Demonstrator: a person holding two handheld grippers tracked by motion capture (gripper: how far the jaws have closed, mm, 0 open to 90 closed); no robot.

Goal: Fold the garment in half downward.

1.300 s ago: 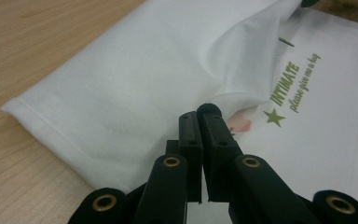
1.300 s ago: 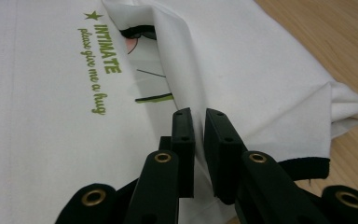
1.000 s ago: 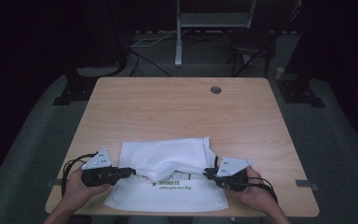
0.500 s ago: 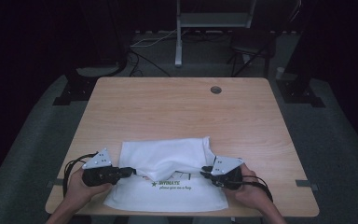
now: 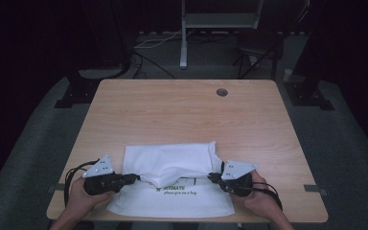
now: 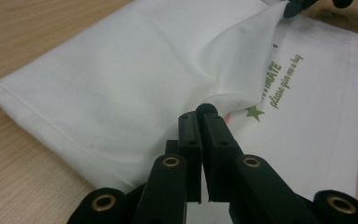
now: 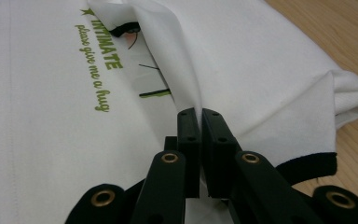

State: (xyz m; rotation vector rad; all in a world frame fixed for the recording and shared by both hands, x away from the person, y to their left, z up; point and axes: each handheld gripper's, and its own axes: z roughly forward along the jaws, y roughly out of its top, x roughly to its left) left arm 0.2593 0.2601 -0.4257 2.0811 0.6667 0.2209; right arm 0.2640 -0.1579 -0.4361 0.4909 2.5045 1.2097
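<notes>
The white T-shirt [image 5: 172, 184] is lying at the near edge of the bench [image 5: 182, 115], half folded, with the left gripper [image 5: 133, 178] and right gripper [image 5: 212, 177] each pinching its folded edge. They'll want to be lifting together, keeping that edge taut and level.
</notes>
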